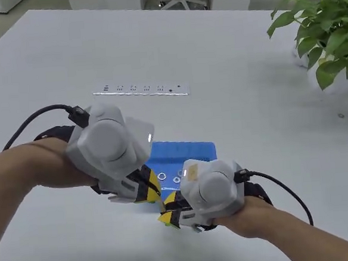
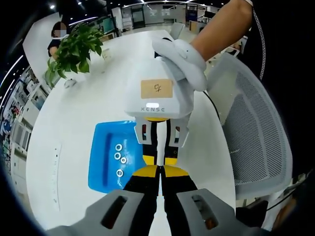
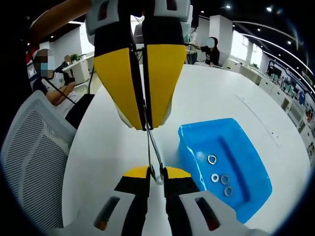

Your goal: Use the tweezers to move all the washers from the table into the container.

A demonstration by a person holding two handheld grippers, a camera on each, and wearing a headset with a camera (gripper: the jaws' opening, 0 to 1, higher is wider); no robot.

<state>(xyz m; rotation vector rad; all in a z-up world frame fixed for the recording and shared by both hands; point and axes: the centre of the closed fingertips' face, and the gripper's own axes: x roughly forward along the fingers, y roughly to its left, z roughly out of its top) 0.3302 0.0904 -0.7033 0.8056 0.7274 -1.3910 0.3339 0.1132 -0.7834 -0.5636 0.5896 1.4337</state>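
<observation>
The right tool (image 3: 156, 177), with a tan label (image 2: 157, 88) reading "C4", and the left tool (image 3: 146, 124) both clench the tweezers (image 3: 152, 150), long axis running tool to tool, beside the blue container (image 3: 189, 147) holding four washers (image 3: 212, 159) on the white desk (image 3: 108, 162).

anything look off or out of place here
Nothing spilled or damaged: the washers lie in the blue container. One oddity: the tweezers are pinched at both ends, by the left gripper and the right gripper, nose to nose beside the container. A speck near the plant is too small to identify.
</observation>
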